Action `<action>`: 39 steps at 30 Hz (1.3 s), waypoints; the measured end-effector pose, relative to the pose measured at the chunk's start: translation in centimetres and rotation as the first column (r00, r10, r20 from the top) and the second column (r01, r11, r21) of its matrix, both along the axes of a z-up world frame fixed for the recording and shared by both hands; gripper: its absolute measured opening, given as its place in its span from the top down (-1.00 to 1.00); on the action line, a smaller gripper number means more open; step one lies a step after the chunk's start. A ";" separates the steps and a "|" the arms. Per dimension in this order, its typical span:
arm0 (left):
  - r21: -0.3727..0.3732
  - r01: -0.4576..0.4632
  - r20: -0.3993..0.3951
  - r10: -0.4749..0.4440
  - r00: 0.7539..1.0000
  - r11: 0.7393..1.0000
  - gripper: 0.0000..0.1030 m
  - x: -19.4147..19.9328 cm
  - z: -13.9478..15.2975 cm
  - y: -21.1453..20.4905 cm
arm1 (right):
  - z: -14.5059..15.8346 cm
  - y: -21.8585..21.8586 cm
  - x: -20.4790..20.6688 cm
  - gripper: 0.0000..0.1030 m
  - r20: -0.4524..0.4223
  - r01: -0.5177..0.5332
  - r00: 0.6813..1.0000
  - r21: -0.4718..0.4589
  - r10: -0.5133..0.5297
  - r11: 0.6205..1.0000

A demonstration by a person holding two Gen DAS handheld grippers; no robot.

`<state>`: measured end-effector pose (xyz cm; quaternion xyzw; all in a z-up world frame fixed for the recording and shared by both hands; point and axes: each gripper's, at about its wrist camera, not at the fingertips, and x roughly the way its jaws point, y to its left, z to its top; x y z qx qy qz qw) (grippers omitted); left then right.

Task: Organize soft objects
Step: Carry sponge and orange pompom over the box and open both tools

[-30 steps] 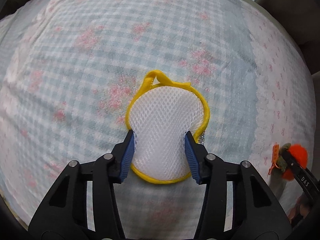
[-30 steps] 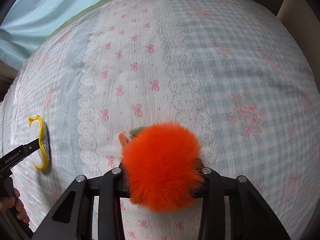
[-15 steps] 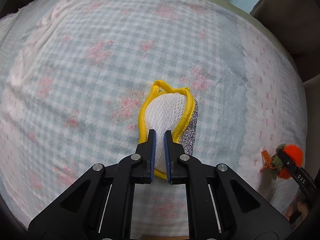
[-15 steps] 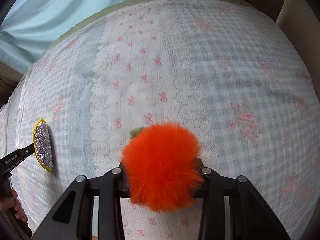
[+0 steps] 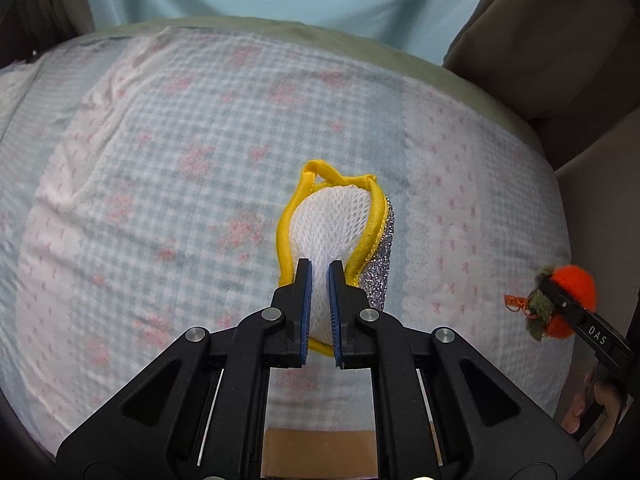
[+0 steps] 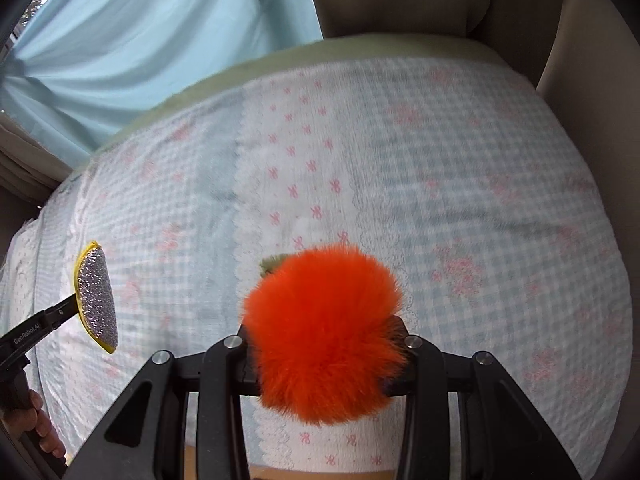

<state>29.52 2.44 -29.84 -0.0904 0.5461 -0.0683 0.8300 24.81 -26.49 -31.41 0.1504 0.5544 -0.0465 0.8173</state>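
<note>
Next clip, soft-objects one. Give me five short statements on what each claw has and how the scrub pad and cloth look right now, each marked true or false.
1. The left claw is clamped on a yellow-edged mesh scrub pad. True.
2. The right claw is empty. False: it grips an orange furry pom-pom.
3. The scrub pad has a silver glittery side. True.
4. The scrub pad lies flat on the cloth. False: it hangs edge-on, held off the cloth.
5. The checked cloth is plain blue. False: it has pink flowers and bows.
</note>
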 end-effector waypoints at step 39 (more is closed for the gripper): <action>0.037 0.195 -0.171 -0.186 0.968 0.980 0.86 -25.6 -1.5 -4.4 | 4.4 6.7 -24.5 0.31 -0.136 -0.171 0.974 0.086 0.181 0.982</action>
